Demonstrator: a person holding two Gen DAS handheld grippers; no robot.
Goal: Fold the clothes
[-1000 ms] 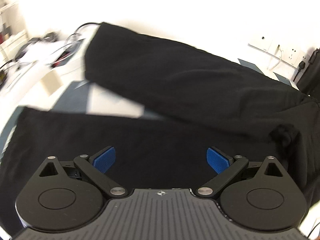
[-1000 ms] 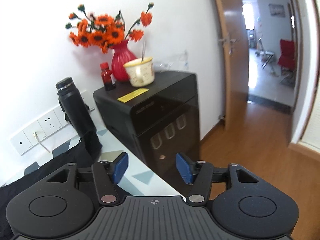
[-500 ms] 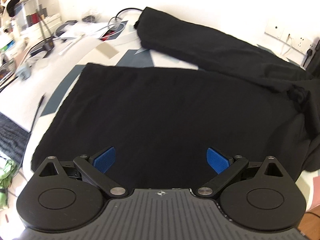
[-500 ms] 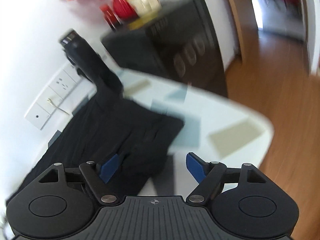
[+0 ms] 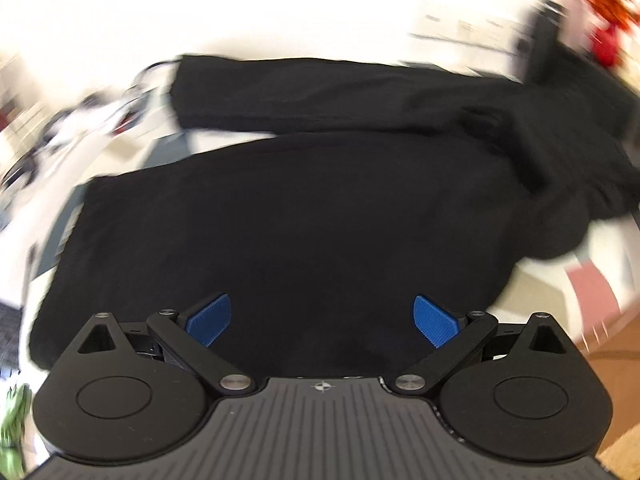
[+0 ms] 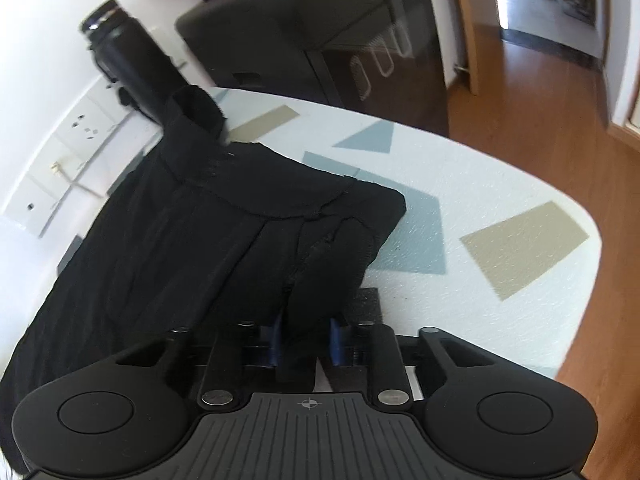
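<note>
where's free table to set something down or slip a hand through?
Free: patterned tabletop between the black trousers waistband and the rounded table edge, near the black cabinet. Also a narrow strip between the two trouser legs. Crowded: blurred clutter past the hems; black flask against the waistband.

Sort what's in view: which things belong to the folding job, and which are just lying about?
Job: black trousers, right gripper closing on their waist end, left gripper open above them.
Lying about: black flask, dark cabinet, wall sockets, patterned table.
</note>
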